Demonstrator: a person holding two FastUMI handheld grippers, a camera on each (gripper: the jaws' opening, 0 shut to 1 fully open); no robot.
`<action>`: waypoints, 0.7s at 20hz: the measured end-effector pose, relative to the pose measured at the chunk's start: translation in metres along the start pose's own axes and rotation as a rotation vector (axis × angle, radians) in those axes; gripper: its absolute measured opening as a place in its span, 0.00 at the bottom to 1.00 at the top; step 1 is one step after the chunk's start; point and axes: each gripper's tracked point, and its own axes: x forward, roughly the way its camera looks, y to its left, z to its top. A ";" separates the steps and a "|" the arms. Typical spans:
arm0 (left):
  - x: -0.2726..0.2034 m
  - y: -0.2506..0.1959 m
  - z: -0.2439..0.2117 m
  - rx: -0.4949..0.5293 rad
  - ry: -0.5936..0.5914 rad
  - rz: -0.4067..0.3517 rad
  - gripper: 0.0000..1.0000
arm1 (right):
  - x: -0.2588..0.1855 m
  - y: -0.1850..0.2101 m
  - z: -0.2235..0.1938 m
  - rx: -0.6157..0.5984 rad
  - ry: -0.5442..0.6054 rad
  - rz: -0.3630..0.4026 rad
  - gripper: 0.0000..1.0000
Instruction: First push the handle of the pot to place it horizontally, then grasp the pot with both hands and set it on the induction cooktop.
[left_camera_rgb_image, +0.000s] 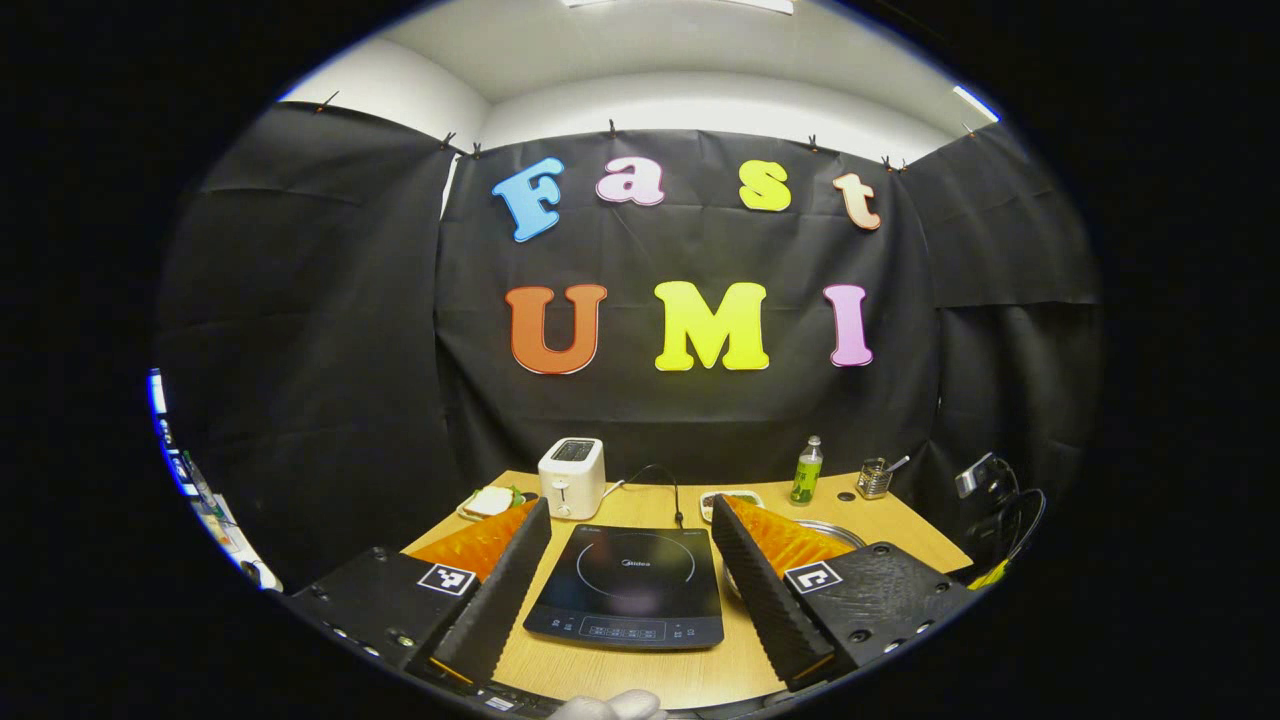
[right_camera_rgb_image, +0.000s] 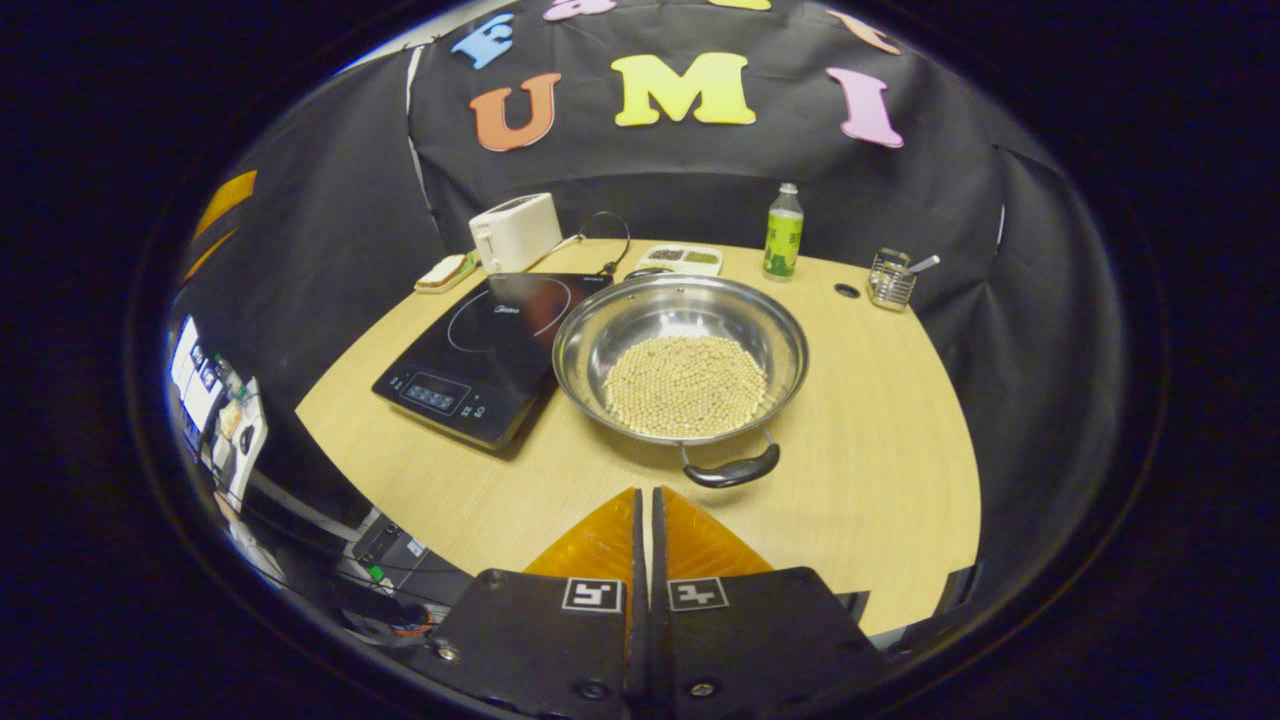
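A steel pot (right_camera_rgb_image: 682, 340) holding pale beans stands on the wooden table, just right of the black induction cooktop (right_camera_rgb_image: 488, 345). Its dark near handle (right_camera_rgb_image: 732, 470) points toward me; the far handle (right_camera_rgb_image: 645, 272) sits at the back rim. My right gripper (right_camera_rgb_image: 646, 492) is shut, empty, a little in front of the near handle. In the left gripper view the cooktop (left_camera_rgb_image: 628, 585) lies between the spread fingers of my left gripper (left_camera_rgb_image: 630, 505), which is open and empty. A sliver of the pot's rim (left_camera_rgb_image: 838, 531) peeks past its right finger.
A white toaster (right_camera_rgb_image: 514, 232) with its cord, a plate with a sandwich (right_camera_rgb_image: 446, 272), a small dish (right_camera_rgb_image: 682, 258), a green bottle (right_camera_rgb_image: 783, 232) and a wire holder (right_camera_rgb_image: 890, 280) line the table's back edge. The table (right_camera_rgb_image: 880, 430) ends close to the right gripper.
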 end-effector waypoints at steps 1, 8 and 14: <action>-0.001 0.001 0.001 0.004 0.000 0.007 0.96 | 0.008 0.003 -0.002 -0.003 0.011 0.009 0.04; -0.009 0.006 0.000 0.004 0.017 0.045 0.96 | 0.054 0.004 0.000 -0.002 0.058 0.023 0.01; -0.011 0.012 -0.004 0.017 0.032 0.092 0.96 | 0.081 -0.011 -0.007 0.007 0.100 0.025 0.00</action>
